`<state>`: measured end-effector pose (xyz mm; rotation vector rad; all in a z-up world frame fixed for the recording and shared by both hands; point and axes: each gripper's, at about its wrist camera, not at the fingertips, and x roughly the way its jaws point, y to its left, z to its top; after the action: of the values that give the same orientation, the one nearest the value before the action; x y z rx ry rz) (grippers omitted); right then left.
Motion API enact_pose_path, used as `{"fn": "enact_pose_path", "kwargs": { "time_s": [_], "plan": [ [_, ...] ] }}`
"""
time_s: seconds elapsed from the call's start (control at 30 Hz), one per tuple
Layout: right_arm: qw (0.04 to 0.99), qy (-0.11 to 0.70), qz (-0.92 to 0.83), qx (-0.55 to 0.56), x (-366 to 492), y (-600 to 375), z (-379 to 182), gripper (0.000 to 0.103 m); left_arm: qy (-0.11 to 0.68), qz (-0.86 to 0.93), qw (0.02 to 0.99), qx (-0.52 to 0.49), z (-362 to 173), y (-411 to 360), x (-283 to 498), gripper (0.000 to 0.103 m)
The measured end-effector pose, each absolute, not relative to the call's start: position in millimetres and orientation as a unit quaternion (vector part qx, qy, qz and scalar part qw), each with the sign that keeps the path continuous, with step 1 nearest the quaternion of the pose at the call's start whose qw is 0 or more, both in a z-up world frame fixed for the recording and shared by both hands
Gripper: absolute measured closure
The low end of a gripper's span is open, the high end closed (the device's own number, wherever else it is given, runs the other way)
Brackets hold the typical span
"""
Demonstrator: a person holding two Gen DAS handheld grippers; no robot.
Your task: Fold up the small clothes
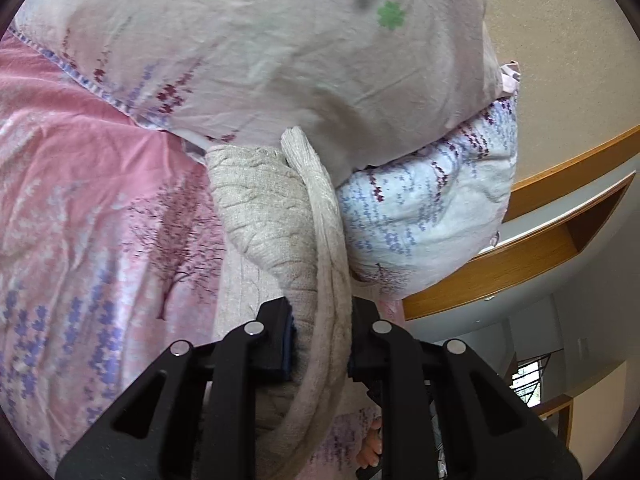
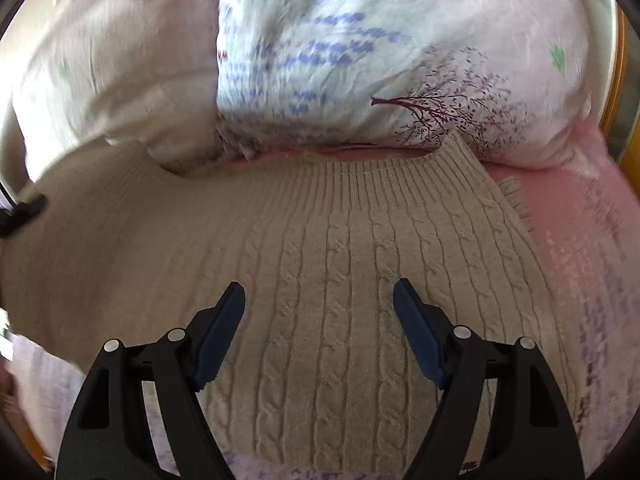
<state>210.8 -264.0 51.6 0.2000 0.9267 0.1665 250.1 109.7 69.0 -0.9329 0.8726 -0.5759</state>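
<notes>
Item: beige cable-knit sweater, lying on my pink floral bedspread with its ribbed band at the far edge, just short of the printed pillows. Long axis: the cable ribs run straight away from my right gripper, toward the pillows. Right gripper: fingers spread wide, nothing between them, poised above the flat middle panel; whether the tips touch the knit I cannot tell. Left gripper: fingers drawn in and clamped on a raised fold of the same sweater, a rolled edge passing up between them and on toward the white pillow. Position of the held part: at the sweater's left side, where the right view shows the cloth lifted and smooth-faced, with a dark tip at the frame's edge that is probably my left gripper. Judgement: the left hand owns the fold; the coming move likely carries that side across the cable lines, rightward, while my right, nearer the centre, pins or receives.
</notes>
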Motion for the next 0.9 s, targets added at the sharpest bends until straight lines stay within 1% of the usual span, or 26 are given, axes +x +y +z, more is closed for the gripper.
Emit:
{"fn": "enact_pose_path", "kwargs": {
  "time_s": [0.13, 0.27, 0.37, 0.47, 0.57, 0.63, 0.67, 0.7, 0.73, 0.83, 0.9],
  "plan": [
    [0.875, 0.431, 0.133, 0.175, 204.9, -296.4, 64.8, 0.024, 0.396, -0.296, 0.755, -0.430, 86.7, 61.3, 255.1, 0.085],
    [0.863, 0.420, 0.163, 0.230, 199.7, -325.7, 70.3, 0.021, 0.400, -0.330, 0.739, -0.430, 90.2, 0.6, 262.1, 0.085],
    [0.839, 0.426, 0.186, 0.282, 198.5, -345.0, 64.7, 0.020, 0.419, -0.352, 0.721, -0.426, 77.6, -46.3, 269.2, 0.085],
    [0.807, 0.439, 0.204, 0.337, 203.5, -363.3, 54.0, 0.020, 0.456, -0.367, 0.686, -0.432, 51.9, -82.4, 279.4, 0.084],
    [0.783, 0.454, 0.212, 0.369, 207.2, -373.0, 44.3, 0.019, 0.483, -0.383, 0.639, -0.459, 30.0, -96.0, 285.1, 0.078],
    [0.770, 0.464, 0.220, 0.380, 211.7, -375.6, 41.1, 0.019, 0.464, -0.407, 0.633, -0.468, 35.3, -88.8, 283.6, 0.075],
    [0.765, 0.468, 0.221, 0.384, 213.6, -376.1, 38.8, 0.019, 0.453, -0.413, 0.637, -0.467, 41.5, -82.0, 282.5, 0.069],
    [0.759, 0.473, 0.220, 0.389, 216.1, -376.2, 36.5, 0.019, 0.439, -0.419, 0.647, -0.461, 50.7, -73.4, 281.0, 0.054],
    [0.754, 0.474, 0.222, 0.398, 216.5, -376.7, 35.0, 0.019, 0.426, -0.417, 0.665, -0.450, 60.2, -63.3, 278.3, 0.047],
    [0.740, 0.476, 0.228, 0.416, 219.4, -378.8, 32.5, 0.019, 0.405, -0.387, 0.723, -0.404, 77.4, -33.2, 269.0, 0.042],
    [0.729, 0.479, 0.234, 0.430, 221.9, -379.6, 30.3, 0.019, 0.411, -0.337, 0.766, -0.361, 79.4, -14.7, 263.4, 0.040]
  ]
}}
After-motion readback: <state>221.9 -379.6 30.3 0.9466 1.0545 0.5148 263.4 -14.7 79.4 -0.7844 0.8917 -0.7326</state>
